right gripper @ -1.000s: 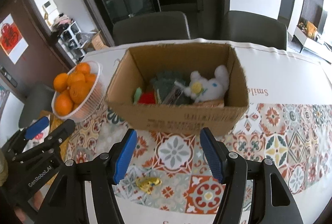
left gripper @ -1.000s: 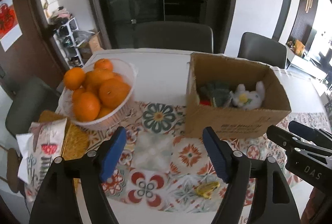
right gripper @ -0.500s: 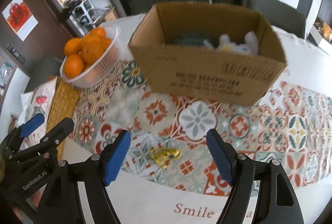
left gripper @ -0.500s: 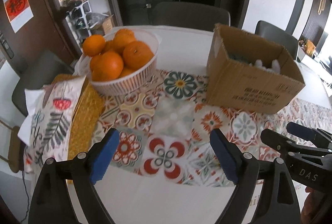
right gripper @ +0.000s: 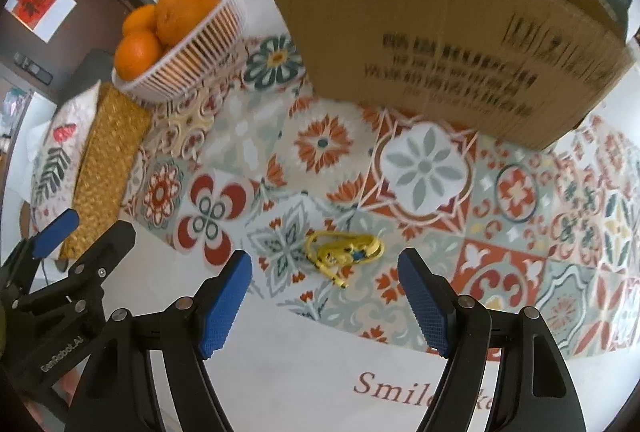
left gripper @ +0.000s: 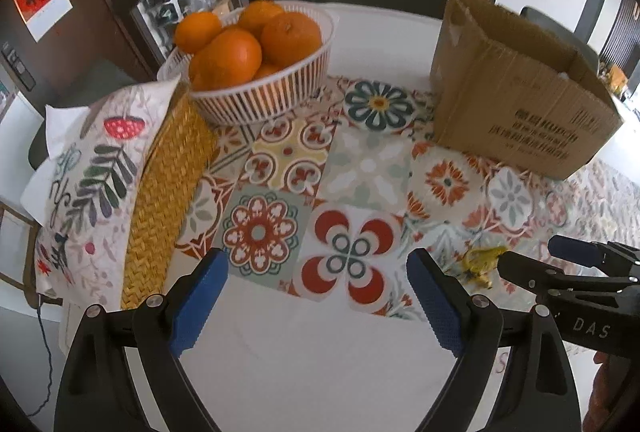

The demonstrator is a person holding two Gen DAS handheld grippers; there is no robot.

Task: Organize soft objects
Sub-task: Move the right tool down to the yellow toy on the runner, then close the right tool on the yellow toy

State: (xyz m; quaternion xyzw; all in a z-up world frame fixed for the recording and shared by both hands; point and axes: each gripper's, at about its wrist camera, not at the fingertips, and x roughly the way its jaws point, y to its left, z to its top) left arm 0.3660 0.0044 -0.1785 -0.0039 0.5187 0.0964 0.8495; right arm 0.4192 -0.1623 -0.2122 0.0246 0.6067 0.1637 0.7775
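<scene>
A small yellow soft toy (right gripper: 344, 252) lies on the patterned tablecloth (right gripper: 424, 168), just in front of the cardboard box (right gripper: 440, 32). My right gripper (right gripper: 323, 268) hangs low over it, open, with the toy just ahead of the gap between its blue pads (right gripper: 224, 304). My left gripper (left gripper: 316, 264) is open over the cloth further left, nothing between its fingers. In the left wrist view the toy (left gripper: 482, 264) lies at the right, next to the right gripper (left gripper: 534, 256). From here the inside of the box (left gripper: 520, 104) is hidden.
A white basket (left gripper: 264, 100) of oranges stands at the back left. In front of it lies a woven yellow box (left gripper: 168, 192) under a floral cloth (left gripper: 88, 176). Dark chairs stand behind the table. The left gripper (right gripper: 96, 226) shows at the right wrist view's left edge.
Both grippers have sunk towards the table and tilted further down, and their jaws have widened. The toys inside the box have dropped out of sight. The yellow toy now lies close before the right gripper.
</scene>
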